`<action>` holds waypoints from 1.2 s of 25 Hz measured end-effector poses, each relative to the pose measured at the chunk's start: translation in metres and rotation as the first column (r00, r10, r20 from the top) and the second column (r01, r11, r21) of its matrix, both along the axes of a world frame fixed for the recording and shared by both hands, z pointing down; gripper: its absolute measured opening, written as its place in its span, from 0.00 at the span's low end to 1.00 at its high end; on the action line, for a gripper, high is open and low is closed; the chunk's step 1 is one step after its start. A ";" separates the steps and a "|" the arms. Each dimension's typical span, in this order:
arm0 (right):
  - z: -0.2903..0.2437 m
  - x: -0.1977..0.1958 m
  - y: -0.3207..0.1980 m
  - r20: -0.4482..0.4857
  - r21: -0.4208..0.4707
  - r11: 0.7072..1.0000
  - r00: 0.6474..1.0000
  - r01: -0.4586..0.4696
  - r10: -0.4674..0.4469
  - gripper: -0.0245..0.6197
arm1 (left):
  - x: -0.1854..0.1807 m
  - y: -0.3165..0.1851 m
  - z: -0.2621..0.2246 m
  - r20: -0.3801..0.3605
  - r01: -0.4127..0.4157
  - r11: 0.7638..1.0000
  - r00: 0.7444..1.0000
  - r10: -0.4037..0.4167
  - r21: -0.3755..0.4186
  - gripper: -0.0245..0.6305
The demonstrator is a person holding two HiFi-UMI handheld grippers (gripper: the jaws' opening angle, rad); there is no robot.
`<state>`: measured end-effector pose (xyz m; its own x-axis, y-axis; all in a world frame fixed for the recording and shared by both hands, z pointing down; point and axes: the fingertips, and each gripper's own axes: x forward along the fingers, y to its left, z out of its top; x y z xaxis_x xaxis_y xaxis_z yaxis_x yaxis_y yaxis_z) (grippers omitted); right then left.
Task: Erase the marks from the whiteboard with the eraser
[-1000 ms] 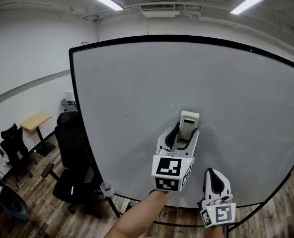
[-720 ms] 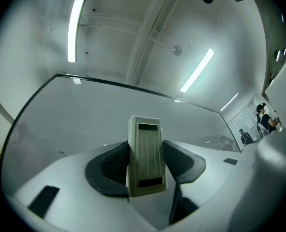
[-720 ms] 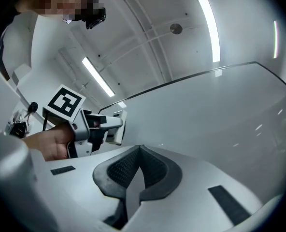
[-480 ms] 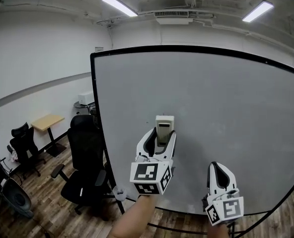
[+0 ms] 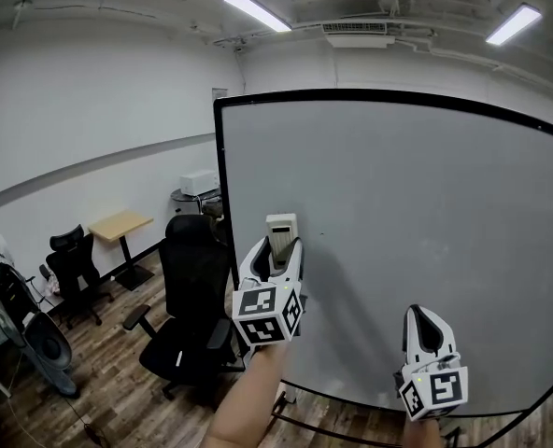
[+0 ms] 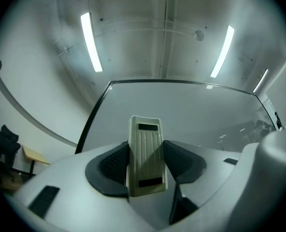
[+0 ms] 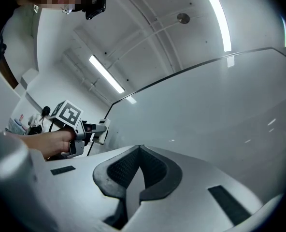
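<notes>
Left gripper [image 5: 275, 250] is raised in front of the whiteboard [image 5: 426, 213], near the board's left edge and about mid-height. Its fingers [image 6: 115, 163] pinch the eraser [image 6: 145, 156] from both sides. The eraser is beige and ribbed, stands upright, and its upper half sticks out past the fingertips. In the head view the eraser [image 5: 281, 231] lies just inside the black frame of the board; whether its pad touches the surface I cannot tell. A tiny dark speck [image 5: 322, 234] shows on the board just right of the eraser. Right gripper [image 5: 424, 323] is held low at the right, well apart from the left one, before the lower part of the board. Its fingers [image 7: 155, 170] are pressed together with nothing between them. The right gripper view also catches the left gripper [image 7: 85, 132], held in a hand [image 7: 49, 141] at the board's edge. A black office chair [image 5: 192, 297] stands on the wooden floor [image 5: 118, 381] beside the board's left side. Ceiling strip lights [image 5: 258, 12] are on.
</notes>
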<state>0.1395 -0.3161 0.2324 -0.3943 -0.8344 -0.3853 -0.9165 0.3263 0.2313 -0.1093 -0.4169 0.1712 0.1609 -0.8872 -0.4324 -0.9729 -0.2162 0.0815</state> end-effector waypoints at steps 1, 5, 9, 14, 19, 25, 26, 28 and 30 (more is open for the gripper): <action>0.002 0.001 -0.002 0.002 0.000 1.000 1.000 -0.003 0.003 0.07 | -0.008 -0.006 0.004 -0.007 0.012 1.000 1.000 -0.012 -0.010 0.41; 0.002 0.000 -0.012 0.024 -0.001 1.000 1.000 0.008 -0.008 0.07 | -0.029 -0.024 0.012 -0.002 0.065 0.998 0.998 -0.065 -0.020 0.41; 0.000 -0.004 -0.012 -0.013 0.004 1.000 1.000 -0.012 0.012 0.07 | -0.024 -0.033 0.015 0.027 0.087 0.996 0.996 -0.086 -0.016 0.41; 0.004 0.003 -0.010 -0.034 0.005 1.000 0.999 -0.030 0.030 0.07 | -0.018 -0.033 0.014 0.051 0.109 0.994 0.993 -0.109 -0.001 0.41; 0.018 0.010 -0.008 -0.079 -0.011 0.999 0.996 -0.051 0.050 0.07 | -0.001 -0.038 0.014 0.067 0.066 0.998 0.996 -0.065 -0.013 0.41; 0.017 0.006 -0.001 -0.081 -0.012 0.999 0.996 -0.048 0.047 0.07 | 0.018 -0.031 0.006 0.073 0.010 1.000 0.997 -0.009 -0.023 0.41; 0.017 0.006 0.000 -0.082 -0.010 0.999 0.995 -0.049 0.048 0.07 | 0.022 -0.031 0.006 0.076 0.003 1.000 0.997 -0.001 -0.024 0.41; 0.017 0.007 0.001 -0.080 -0.010 0.999 0.996 -0.049 0.048 0.07 | 0.030 -0.030 0.004 0.083 -0.009 1.000 0.997 0.011 -0.026 0.41; 0.018 0.009 0.003 -0.078 -0.013 0.999 0.996 -0.049 0.048 0.07 | 0.038 -0.028 0.002 0.086 -0.025 0.999 0.996 0.027 -0.029 0.41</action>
